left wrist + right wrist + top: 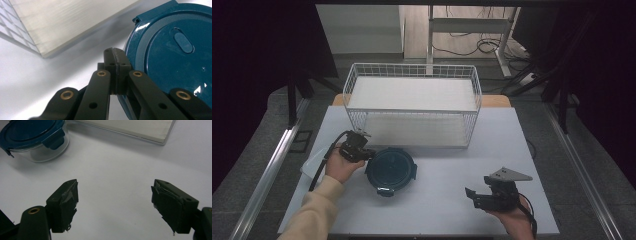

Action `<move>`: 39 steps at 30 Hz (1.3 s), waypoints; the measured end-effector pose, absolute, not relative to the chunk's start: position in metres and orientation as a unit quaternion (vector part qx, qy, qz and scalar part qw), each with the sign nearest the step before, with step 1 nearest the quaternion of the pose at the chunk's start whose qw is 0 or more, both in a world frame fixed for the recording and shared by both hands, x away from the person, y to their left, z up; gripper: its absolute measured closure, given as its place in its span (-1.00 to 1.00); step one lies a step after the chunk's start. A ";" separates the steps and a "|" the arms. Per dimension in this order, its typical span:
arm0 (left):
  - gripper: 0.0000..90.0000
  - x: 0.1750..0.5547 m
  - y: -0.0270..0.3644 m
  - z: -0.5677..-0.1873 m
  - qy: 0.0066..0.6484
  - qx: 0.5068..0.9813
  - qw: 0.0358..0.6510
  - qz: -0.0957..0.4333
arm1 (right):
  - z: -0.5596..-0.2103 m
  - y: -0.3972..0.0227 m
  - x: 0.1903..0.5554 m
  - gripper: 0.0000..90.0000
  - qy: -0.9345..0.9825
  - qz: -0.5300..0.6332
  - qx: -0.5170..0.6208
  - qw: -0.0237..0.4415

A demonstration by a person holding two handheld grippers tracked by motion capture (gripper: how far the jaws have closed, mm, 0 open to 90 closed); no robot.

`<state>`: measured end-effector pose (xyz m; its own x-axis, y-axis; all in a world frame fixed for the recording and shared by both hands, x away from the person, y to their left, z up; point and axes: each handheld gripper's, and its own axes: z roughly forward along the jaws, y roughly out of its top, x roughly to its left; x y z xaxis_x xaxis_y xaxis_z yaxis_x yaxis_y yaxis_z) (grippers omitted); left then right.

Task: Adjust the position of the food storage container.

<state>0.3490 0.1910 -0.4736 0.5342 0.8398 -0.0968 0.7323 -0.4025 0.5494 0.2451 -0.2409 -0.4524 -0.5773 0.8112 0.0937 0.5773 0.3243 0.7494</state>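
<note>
Just in front of the white wire basket (412,102), on the pale table (442,200), sits a round glass container (390,171) with a dark teal lid (175,57). Seen from the high view, it lies toward the basket's left end, a short way off its front wall. The right gripper view shows the container's clear glass wall under the lid, and a teal clip latch folded down over the rim on the side facing that camera.

At the container's left edge is the left hand-held gripper (362,152), held in a hand with a cream sleeve. Its jaws are pressed together with nothing between them. In the left gripper view (115,58) the closed tips sit right against the lid's outer rim; whether they actually touch it I cannot tell. A small oval raised patch shows on the lid's top, farther from the tips.

Well to the right of the container, and farther from the basket, the right hand-held gripper (477,196) rests low over bare table near the front edge. Its jaws stand wide apart and hold nothing (113,206); both pads look scuffed and torn. They point back toward the container and the basket's flat white floor panel (140,127).
</note>
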 end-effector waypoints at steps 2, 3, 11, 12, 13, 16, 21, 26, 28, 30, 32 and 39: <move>1.00 0.348 0.190 -0.474 0.473 0.831 0.276 0.096 | -0.452 -0.241 0.245 -0.52 0.800 0.387 0.432 0.153; 1.00 0.347 0.189 -0.473 0.472 0.832 0.276 0.095 | -0.452 -0.241 0.245 -0.52 0.800 0.387 0.432 0.153; 1.00 0.340 0.175 -0.474 0.462 0.835 0.286 0.086 | -0.453 -0.240 0.245 -0.52 0.801 0.386 0.432 0.151; 1.00 0.339 0.173 -0.474 0.459 0.837 0.286 0.086 | -0.453 -0.240 0.245 -0.52 0.801 0.386 0.432 0.152; 1.00 0.338 0.172 -0.474 0.457 0.838 0.286 0.084 | -0.453 -0.239 0.245 -0.52 0.801 0.386 0.432 0.152; 1.00 0.335 0.165 -0.475 0.448 0.844 0.282 0.081 | -0.453 -0.239 0.245 -0.52 0.801 0.385 0.432 0.151; 1.00 0.330 0.154 -0.475 0.441 0.847 0.286 0.077 | -0.454 -0.239 0.245 -0.52 0.802 0.385 0.431 0.151; 1.00 0.326 0.145 -0.475 0.435 0.850 0.289 0.069 | -0.454 -0.239 0.245 -0.52 0.802 0.384 0.431 0.152; 1.00 0.324 0.141 -0.475 0.436 0.848 0.293 0.068 | -0.454 -0.239 0.245 -0.52 0.802 0.384 0.431 0.151; 1.00 0.323 0.137 -0.476 0.438 0.846 0.297 0.068 | -0.454 -0.239 0.245 -0.52 0.803 0.384 0.431 0.151; 1.00 0.322 0.135 -0.475 0.436 0.847 0.296 0.067 | -0.454 -0.239 0.245 -0.52 0.802 0.384 0.431 0.151; 1.00 0.319 0.130 -0.475 0.434 0.848 0.299 0.057 | -0.456 -0.238 0.246 -0.52 0.803 0.382 0.431 0.149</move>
<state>0.3189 0.1300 -0.4754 0.6161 0.7708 -0.1621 0.7023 -0.4444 0.5561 0.2459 -0.2381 -0.4564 -0.5836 0.8070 0.0908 0.5794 0.3354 0.7429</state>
